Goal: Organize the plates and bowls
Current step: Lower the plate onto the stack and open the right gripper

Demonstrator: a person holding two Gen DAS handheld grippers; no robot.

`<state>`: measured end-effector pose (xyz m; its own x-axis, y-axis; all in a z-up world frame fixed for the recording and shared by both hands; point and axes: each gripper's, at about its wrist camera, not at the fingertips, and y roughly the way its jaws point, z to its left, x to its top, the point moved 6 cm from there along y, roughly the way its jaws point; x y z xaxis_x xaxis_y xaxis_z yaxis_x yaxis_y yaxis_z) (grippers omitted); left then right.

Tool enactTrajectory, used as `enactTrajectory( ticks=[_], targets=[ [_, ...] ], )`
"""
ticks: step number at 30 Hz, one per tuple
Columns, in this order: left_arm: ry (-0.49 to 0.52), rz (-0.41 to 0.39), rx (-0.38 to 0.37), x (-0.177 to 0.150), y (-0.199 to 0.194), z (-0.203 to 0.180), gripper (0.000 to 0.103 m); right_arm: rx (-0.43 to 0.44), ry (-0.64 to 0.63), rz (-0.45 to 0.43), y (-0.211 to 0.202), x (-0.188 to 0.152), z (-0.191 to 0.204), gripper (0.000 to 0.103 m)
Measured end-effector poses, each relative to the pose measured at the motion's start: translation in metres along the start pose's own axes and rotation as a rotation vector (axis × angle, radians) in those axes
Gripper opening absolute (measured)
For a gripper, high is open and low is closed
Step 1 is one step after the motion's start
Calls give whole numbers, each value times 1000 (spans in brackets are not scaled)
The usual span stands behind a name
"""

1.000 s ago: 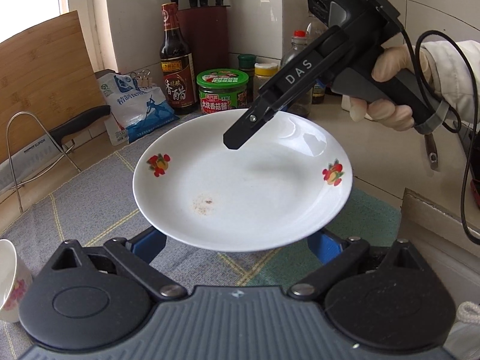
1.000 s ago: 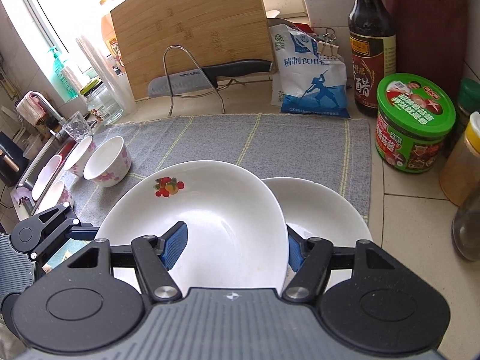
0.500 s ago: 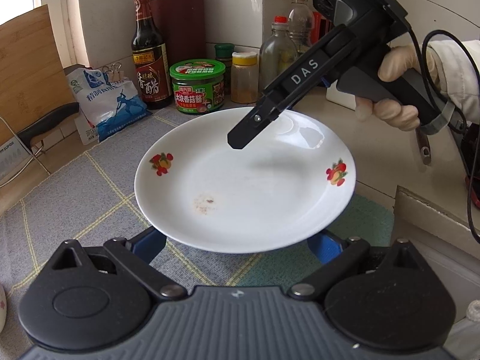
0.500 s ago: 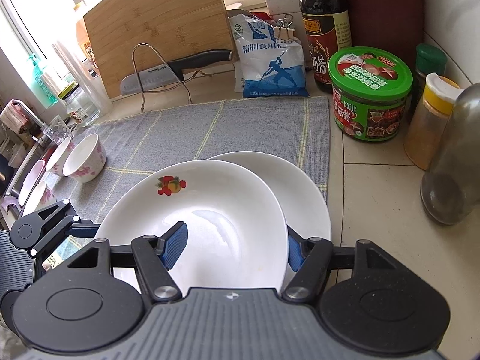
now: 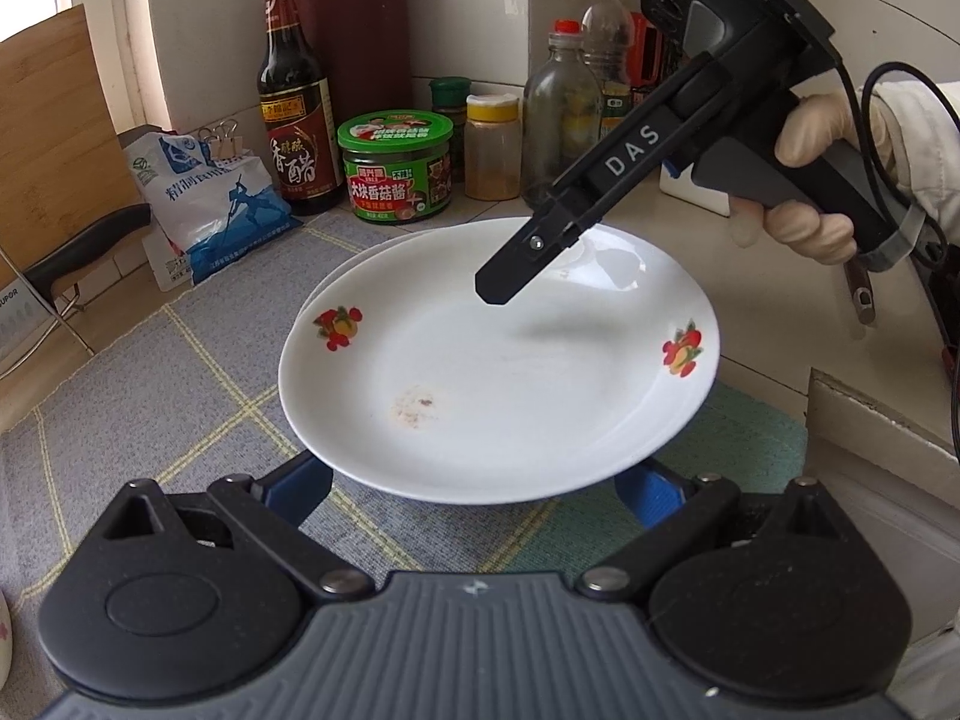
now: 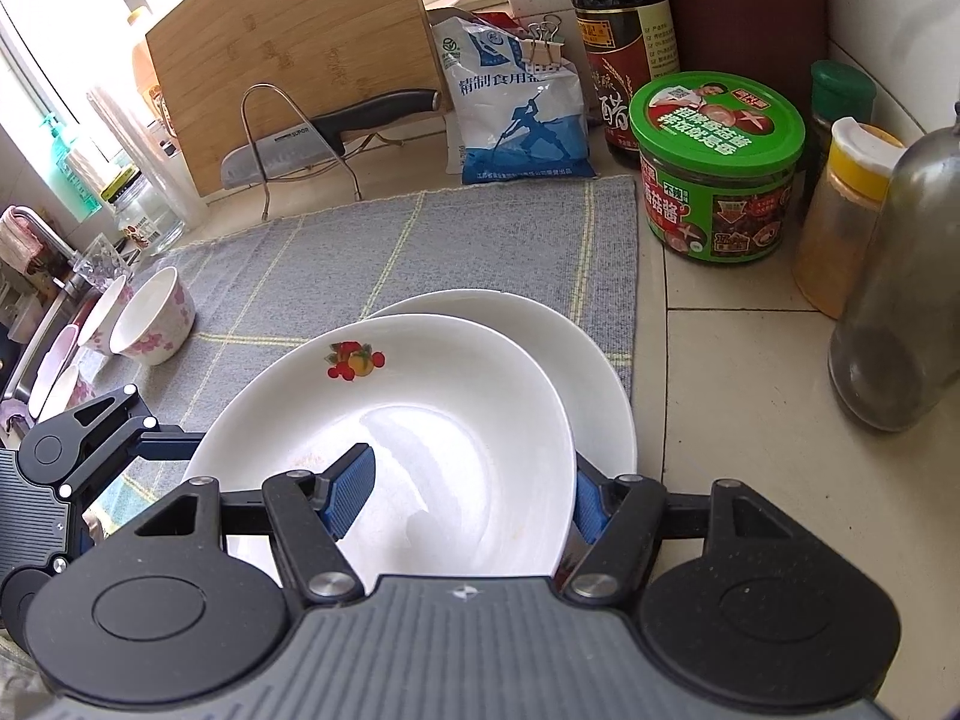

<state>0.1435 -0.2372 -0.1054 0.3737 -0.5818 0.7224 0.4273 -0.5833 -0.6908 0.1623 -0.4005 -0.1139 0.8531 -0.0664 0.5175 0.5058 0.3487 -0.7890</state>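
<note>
A white plate with fruit prints (image 5: 498, 360) is held above the grey mat; it also shows in the right wrist view (image 6: 420, 432). My right gripper (image 6: 471, 495) is shut on its rim, one blue pad (image 6: 351, 495) over the plate and the other under it. From the left wrist view the right gripper (image 5: 510, 276) reaches in from the upper right. My left gripper (image 5: 474, 480) is open, with its blue fingers (image 5: 300, 483) spread under the plate's near edge. A second white plate (image 6: 540, 330) lies on the mat just below and beyond the held one.
Floral bowls (image 6: 153, 318) stand at the mat's left edge near the sink. Behind the mat are a salt bag (image 6: 516, 114), a vinegar bottle (image 6: 624, 42), a green jar (image 6: 717, 168), spice bottles (image 6: 840, 222), a cutting board (image 6: 300, 42) and a knife on a wire rack (image 6: 324, 132).
Both grippers and the fruit-print plate moved right and toward the back of the counter, so the held plate now hangs over most of the second plate.
</note>
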Motion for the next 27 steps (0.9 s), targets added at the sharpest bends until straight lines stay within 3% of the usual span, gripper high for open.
enactTrajectory(
  ticks=[27],
  targets=[
    [13, -11, -9, 2, 10, 8, 100, -72, 5, -13, -23, -11, 2, 73]
  ],
)
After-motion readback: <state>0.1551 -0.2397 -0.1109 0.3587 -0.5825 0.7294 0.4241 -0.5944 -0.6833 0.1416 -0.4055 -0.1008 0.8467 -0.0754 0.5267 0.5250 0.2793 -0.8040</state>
